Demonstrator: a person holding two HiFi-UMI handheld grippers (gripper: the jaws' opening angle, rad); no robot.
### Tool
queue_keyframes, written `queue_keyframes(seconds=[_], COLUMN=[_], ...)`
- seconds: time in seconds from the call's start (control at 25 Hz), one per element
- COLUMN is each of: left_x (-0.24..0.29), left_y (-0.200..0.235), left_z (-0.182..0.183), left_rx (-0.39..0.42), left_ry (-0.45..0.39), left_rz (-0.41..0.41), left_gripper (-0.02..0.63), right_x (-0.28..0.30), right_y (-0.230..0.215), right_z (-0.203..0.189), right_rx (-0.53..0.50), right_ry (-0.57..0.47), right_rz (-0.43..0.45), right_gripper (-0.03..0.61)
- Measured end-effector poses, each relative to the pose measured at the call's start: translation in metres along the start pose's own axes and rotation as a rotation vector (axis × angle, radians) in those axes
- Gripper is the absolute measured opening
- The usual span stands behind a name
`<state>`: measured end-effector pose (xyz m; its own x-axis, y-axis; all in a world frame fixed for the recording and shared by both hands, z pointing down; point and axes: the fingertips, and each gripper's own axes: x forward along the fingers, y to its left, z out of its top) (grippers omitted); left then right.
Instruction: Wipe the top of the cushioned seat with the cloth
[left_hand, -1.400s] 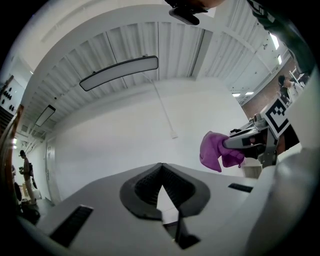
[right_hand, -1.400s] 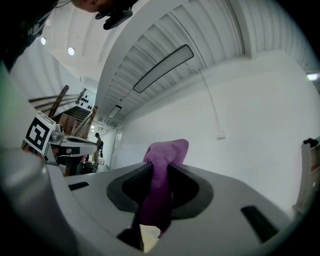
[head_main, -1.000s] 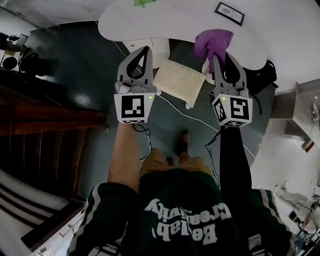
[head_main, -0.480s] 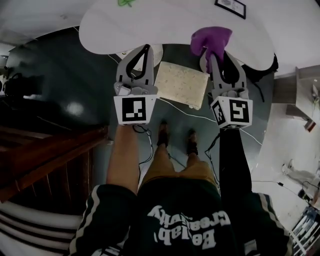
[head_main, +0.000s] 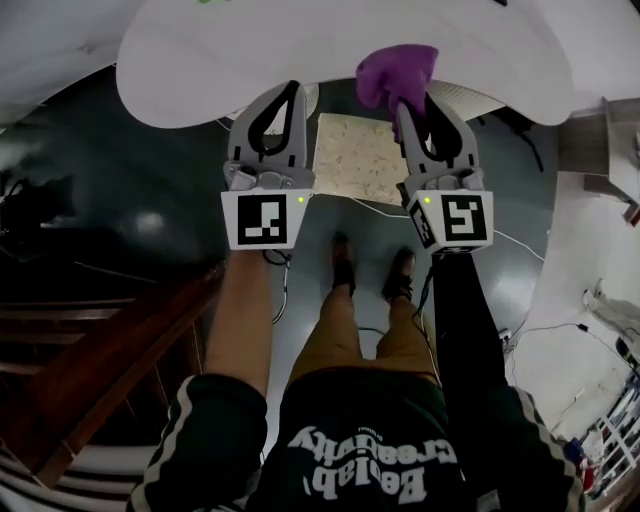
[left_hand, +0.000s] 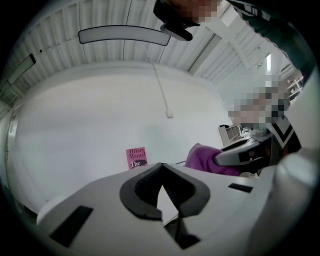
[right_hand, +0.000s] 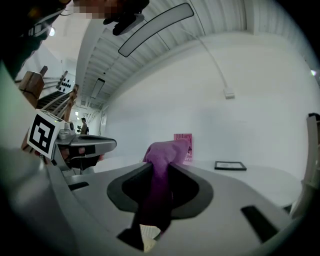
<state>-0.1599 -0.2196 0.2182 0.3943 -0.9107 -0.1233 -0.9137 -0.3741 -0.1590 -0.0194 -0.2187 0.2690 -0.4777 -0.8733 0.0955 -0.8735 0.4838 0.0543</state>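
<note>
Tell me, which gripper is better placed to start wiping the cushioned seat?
The right gripper, probably. Its jaws are shut on the purple cloth, and it hangs at the right edge of the cushioned seat. The left gripper is shut and holds nothing.

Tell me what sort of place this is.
Probably an indoor studio or office-like room: a large white table with a book standing on it, a cushioned seat beside it, loose cables across the dark floor.
</note>
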Motion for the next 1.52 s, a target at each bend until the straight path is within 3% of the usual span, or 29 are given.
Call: queue_keyframes(seconds=[0.36,0.96,1.28,1.44,1.52], left_x=[0.023,0.017,-0.003,-0.009,-0.010], left_y=[0.002,0.000,0.001,0.005,0.006], left_z=[-0.074,-0.161,-0.181,-0.185,-0.186], left_rx=[-0.014,-0.006,-0.029,-0.017,-0.016], left_ry=[0.010,0.053,0.116,0.122,0.123], left_rz=[-0.017,0.016,0.035,0.046,0.051], left_gripper=[0.014,0.014,0.014,0.014,0.014], right_x=[0.030,0.063,0.111,0.119,0.115], right_y=[0.000,0.008,0.056,0.079,0.086], right_z=[-0.095,-0.201,-0.281,-0.330,-0.361], right_rx=[-0.003,0.065,0.143,0.192,0.169], right_ry=[0.084,0.161,0.331,0.474,0.579], right_rz=[0.045,0.107,0.245,0.245,0.251], right_gripper=[0.112,0.112,0.110,0.110,0.110])
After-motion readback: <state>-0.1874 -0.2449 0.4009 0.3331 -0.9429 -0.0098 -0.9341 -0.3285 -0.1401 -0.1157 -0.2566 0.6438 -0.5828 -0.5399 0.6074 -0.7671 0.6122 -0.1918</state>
